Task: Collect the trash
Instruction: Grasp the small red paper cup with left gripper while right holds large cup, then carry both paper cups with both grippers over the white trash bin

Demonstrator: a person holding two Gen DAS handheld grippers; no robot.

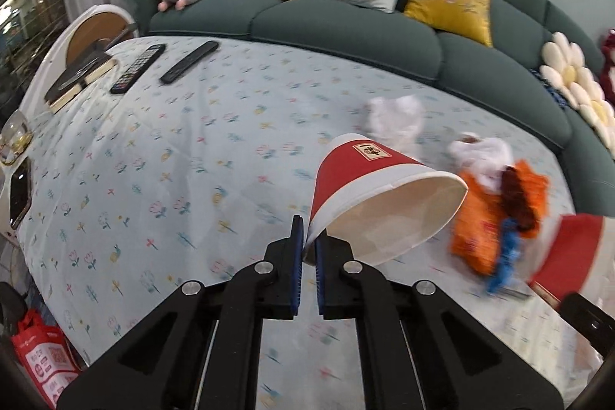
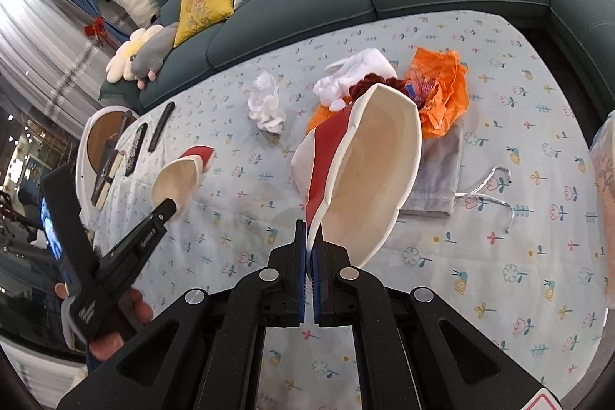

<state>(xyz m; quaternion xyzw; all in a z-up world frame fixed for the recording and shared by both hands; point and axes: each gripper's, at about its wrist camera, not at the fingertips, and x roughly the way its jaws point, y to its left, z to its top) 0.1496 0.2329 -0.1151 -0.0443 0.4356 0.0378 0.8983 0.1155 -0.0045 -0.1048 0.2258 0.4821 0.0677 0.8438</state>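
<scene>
Both grippers are busy here. The left gripper [image 1: 308,248] is clamped on the rim of a red and white paper cup [image 1: 380,195], lifted and tipped sideways at centre frame in its own view. The right gripper [image 2: 309,248] pinches the squashed rim of a second cup [image 2: 369,156], held up mid-frame. The rest of the trash sits on the flowery tablecloth [image 2: 519,256] beyond it: a crumpled tissue [image 2: 266,102] left of centre, an orange wrapper [image 2: 442,95] with white paper [image 2: 357,72] upper middle. Two remotes [image 1: 161,68] lie upper left in the left view.
</scene>
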